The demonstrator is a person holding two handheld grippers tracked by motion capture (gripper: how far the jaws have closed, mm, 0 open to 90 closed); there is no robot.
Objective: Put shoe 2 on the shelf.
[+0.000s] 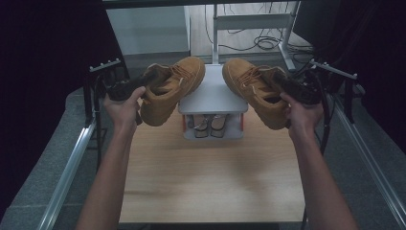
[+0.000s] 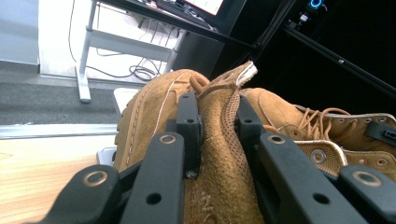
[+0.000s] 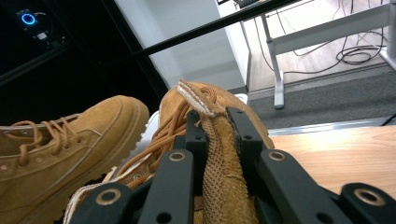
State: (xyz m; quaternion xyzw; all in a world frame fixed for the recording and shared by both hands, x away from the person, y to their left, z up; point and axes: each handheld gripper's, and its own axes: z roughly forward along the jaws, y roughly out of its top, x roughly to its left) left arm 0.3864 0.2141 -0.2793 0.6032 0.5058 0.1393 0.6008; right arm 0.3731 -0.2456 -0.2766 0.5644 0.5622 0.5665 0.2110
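Both tongs are clamped on footwear: we hold the left gripper (image 1: 143, 79) closed on the left boot (image 1: 174, 88) and the right gripper (image 1: 282, 84) closed on the right boot (image 1: 251, 88). From the left gripper view, our two black jaws pinch the tan suede and mesh of the left boot's (image 2: 219, 154) collar between them, one jaw on the outer face and one on the inner lining, with only the thickness of the material separating the pads. From the right gripper view, the jaws close in the same way on the right boot's (image 3: 224, 172) padded collar, beside its orange laces (image 3: 163, 137); the other boot (image 3: 60, 149) shows at the left of that view. In the high view, each boot hangs from its gripper clear of the wooden table (image 1: 210, 172), tilted, with the toes pointing away from us and inward, so that the two toes flank the top of a small grey shoe rack (image 1: 213, 96) standing at the far middle of the table. A pair of shoes (image 1: 210, 125) sits on the rack's lower shelf. Our left hand (image 1: 122, 108) and right hand (image 1: 301, 112) grasp the gripper bodies from below.
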